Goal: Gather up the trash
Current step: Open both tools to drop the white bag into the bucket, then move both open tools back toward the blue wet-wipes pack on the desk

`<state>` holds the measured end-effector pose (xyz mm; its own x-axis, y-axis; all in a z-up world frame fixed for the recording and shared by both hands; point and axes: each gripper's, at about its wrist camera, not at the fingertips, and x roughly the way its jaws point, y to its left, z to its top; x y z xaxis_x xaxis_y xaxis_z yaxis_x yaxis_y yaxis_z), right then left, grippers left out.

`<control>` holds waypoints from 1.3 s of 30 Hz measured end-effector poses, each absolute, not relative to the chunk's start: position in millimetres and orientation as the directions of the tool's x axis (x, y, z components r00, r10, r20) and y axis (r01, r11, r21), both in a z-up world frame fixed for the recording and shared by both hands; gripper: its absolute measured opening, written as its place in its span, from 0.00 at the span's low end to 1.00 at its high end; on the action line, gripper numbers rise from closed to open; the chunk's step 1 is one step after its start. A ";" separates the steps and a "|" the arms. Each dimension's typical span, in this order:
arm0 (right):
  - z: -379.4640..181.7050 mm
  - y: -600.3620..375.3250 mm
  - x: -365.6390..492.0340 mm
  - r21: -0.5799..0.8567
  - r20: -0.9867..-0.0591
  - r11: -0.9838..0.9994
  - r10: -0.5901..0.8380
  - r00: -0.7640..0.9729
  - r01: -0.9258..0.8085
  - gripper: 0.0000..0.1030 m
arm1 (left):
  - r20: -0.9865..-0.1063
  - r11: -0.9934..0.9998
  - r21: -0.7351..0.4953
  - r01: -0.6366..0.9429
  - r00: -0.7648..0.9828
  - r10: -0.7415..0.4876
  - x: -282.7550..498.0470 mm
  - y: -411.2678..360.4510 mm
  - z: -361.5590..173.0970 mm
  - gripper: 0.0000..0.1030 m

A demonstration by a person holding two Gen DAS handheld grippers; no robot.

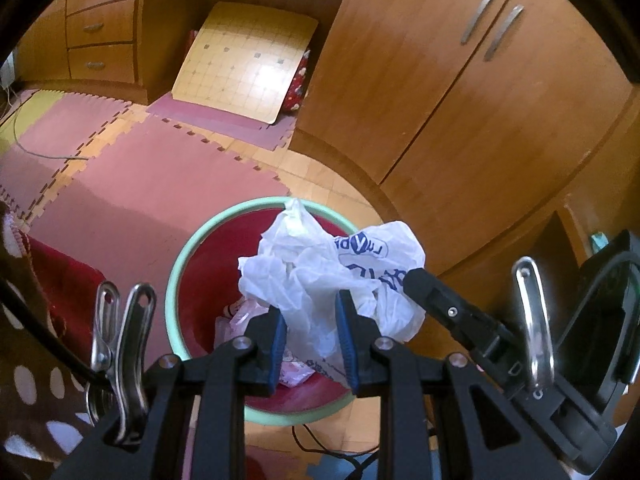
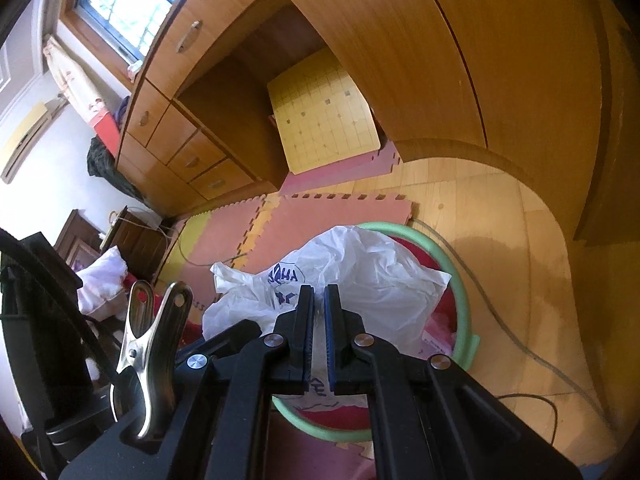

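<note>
Foam floor mats, wardrobe beside bin, both tongs pinching plastic bag

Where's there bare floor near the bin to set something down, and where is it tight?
Free: the pink foam mats beyond the green-rimmed bin, and the wood floor between bin and wardrobe. Crowded: the bin mouth, where the white plastic bag held by both tools covers it, with trash underneath.
</note>
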<state>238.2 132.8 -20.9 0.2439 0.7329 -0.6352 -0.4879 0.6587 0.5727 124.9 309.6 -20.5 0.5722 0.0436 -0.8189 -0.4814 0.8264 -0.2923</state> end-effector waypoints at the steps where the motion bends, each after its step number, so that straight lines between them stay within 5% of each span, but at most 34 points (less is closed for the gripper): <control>1: -23.7 135.5 239.6 0.575 -0.637 0.659 0.732 0.240 -0.484 0.06 | -0.822 0.825 -0.290 -0.486 0.568 0.046 125.6 311.2 -22.4 0.24; 11: -37.8 149.6 244.5 0.581 -0.653 0.673 0.721 0.232 -0.457 0.07 | -0.848 0.815 -0.265 -0.516 0.528 0.059 126.4 321.2 -31.8 0.30; 18: -43.0 152.3 247.1 0.581 -0.671 0.691 0.705 0.227 -0.429 0.28 | -0.858 0.791 -0.267 -0.551 0.510 0.066 122.2 330.5 -33.1 0.39; 39: -5.6 122.4 224.9 0.572 -0.634 0.665 0.730 0.256 -0.480 0.29 | -0.826 0.806 -0.292 -0.516 0.560 0.060 112.7 309.4 -0.3 0.40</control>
<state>224.9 122.4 -5.6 0.2564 0.7297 -0.6339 -0.4798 0.6654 0.5719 112.7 309.4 -0.3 0.5603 0.0597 -0.8262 -0.5157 0.8056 -0.2916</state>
